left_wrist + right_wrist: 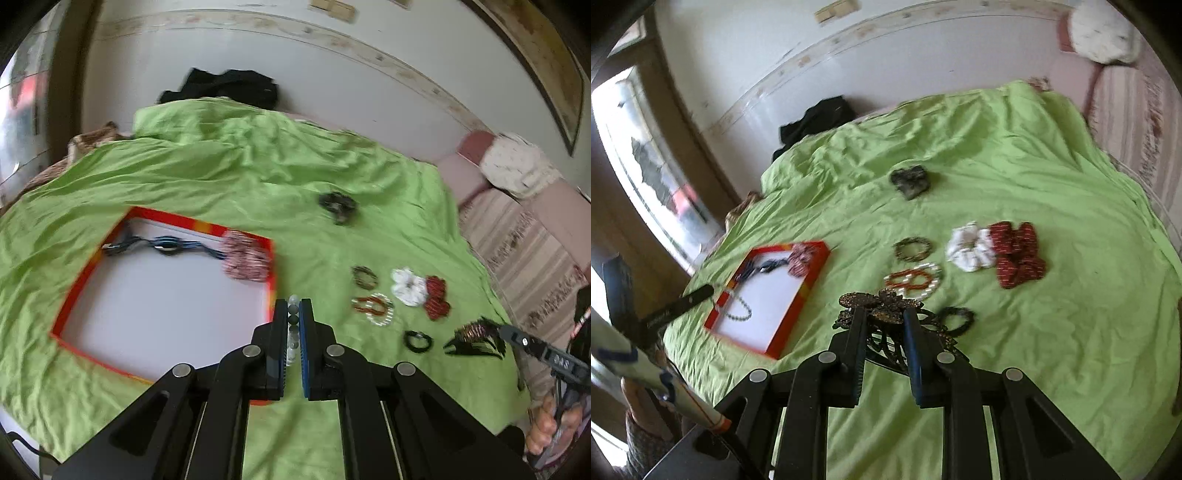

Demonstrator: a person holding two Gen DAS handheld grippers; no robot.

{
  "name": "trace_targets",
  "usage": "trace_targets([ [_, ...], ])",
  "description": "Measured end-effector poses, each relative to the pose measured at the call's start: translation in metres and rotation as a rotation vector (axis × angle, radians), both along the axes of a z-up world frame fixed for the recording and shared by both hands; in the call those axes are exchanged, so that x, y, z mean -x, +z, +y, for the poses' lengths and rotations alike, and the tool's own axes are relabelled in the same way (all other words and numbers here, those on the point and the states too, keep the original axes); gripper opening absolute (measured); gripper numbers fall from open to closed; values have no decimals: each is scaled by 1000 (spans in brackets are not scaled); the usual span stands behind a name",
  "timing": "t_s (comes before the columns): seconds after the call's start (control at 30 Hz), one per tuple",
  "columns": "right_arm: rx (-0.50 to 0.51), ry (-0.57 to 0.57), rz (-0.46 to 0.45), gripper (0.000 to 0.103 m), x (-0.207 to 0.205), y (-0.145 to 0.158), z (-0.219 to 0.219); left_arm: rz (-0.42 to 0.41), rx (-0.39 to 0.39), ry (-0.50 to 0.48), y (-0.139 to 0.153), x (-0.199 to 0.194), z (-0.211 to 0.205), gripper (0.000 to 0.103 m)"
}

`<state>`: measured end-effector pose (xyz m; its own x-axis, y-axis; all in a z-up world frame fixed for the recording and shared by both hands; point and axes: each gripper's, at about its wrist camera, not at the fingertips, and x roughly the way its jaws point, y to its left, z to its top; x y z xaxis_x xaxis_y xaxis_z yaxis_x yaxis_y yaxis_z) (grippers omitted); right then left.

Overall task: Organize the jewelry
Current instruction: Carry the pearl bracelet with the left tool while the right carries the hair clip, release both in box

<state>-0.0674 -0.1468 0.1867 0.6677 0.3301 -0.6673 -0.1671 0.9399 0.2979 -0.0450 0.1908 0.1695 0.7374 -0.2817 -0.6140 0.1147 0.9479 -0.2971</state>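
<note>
Left gripper (293,314) pinched tight on a bead string (293,325), light, limp, slippery; beads dangling over the red tray (88,273) rim at 5 o'clock. Best held mid-strand, pads across beads, not the thread. Right gripper (882,317) closed narrow on a dark butterfly clip (882,302), stiff, studded, probably brittle at the wings; safest gripped across the body. Bangles (916,278), scrunchies (971,247) lying at 12 to 1 o'clock on the green sheet (1052,332).
</note>
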Motion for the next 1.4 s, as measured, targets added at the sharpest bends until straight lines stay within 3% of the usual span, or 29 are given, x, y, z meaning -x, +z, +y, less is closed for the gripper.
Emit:
trace_targets([
  [0.33, 37, 208, 47, 21, -24, -17, 111, 62, -28, 214, -30, -19, 92, 5],
  [0.73, 52, 384, 116, 21, -64, -52, 238, 133, 84, 329, -84, -32, 163, 5],
  [0.93, 60, 420, 153, 21, -80, -74, 269, 155, 109, 351, -98, -37, 181, 5],
  [1.07, 82, 427, 163, 21, -86, -89, 279, 176, 81, 370, -106, -41, 183, 5],
  [1.4, 110, 443, 181, 22, -87, -107, 280, 204, 60, 392, -115, -44, 186, 6],
])
